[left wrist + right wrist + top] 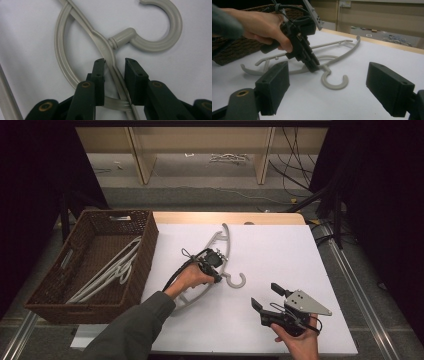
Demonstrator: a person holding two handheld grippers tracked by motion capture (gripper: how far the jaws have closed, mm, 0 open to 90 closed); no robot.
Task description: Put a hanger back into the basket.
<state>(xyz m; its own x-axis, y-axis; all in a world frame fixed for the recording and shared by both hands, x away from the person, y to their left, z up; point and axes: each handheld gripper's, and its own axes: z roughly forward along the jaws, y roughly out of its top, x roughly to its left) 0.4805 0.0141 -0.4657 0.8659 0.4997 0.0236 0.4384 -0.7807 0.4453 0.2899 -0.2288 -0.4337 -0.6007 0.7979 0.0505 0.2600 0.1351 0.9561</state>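
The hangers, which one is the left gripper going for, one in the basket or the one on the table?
The hanger on the table: the left gripper straddles its neck beside the hook, while the other hangers lie piled in the wicker basket.

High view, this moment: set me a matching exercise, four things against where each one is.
Things:
1. grey hanger
2. wicker basket
3. left gripper
4. right gripper

Places:
A. apart near the table's front edge, jaws wide
B. at the table's left edge, hangers inside
C. flat on the white tabletop
D. jaws either side of the hanger's neck

Pairs: 1-C, 2-B, 3-D, 4-A
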